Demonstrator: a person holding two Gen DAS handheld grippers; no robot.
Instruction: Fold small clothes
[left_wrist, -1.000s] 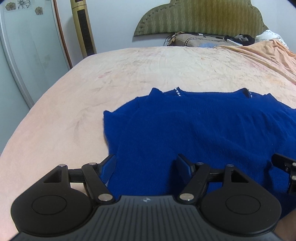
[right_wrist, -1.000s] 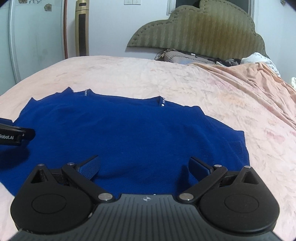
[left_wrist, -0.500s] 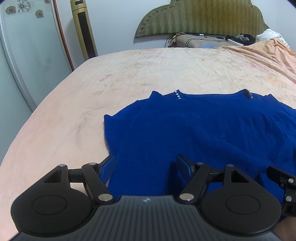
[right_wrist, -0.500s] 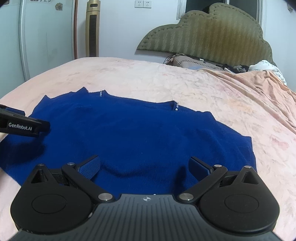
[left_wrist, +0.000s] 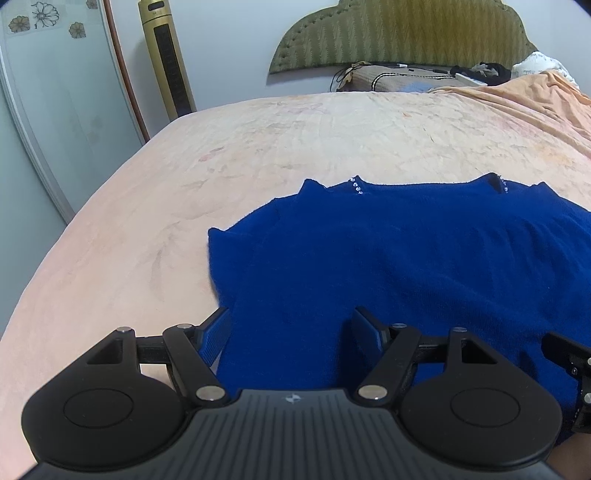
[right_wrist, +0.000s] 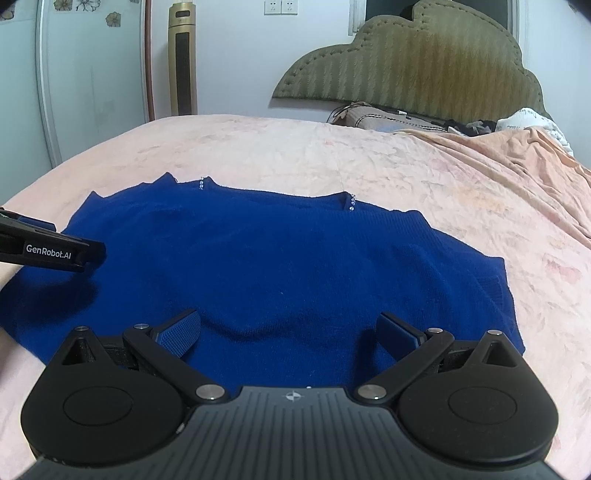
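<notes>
A royal-blue knit top (left_wrist: 406, 258) lies spread flat on the bed, neckline with small sparkly studs at its far edge; it also shows in the right wrist view (right_wrist: 277, 266). My left gripper (left_wrist: 291, 325) is open, jaws wide, above the top's near left edge. My right gripper (right_wrist: 290, 326) is open, jaws wide, above the near hem toward the right side. The left gripper's finger shows at the left of the right wrist view (right_wrist: 48, 253); part of the right gripper shows at the right edge of the left wrist view (left_wrist: 570, 365).
The peach bedspread (left_wrist: 295, 147) covers the bed, rumpled at the far right (right_wrist: 517, 166). A green padded headboard (right_wrist: 424, 70), a pillow and dark items (left_wrist: 476, 72) lie at the far end. A gold tower fan (left_wrist: 166, 59) and a glass door (left_wrist: 48, 110) stand left.
Both grippers have drawn back and risen a little from the top, so it sits farther away in both views. Jaws stay open; the top has not moved.
</notes>
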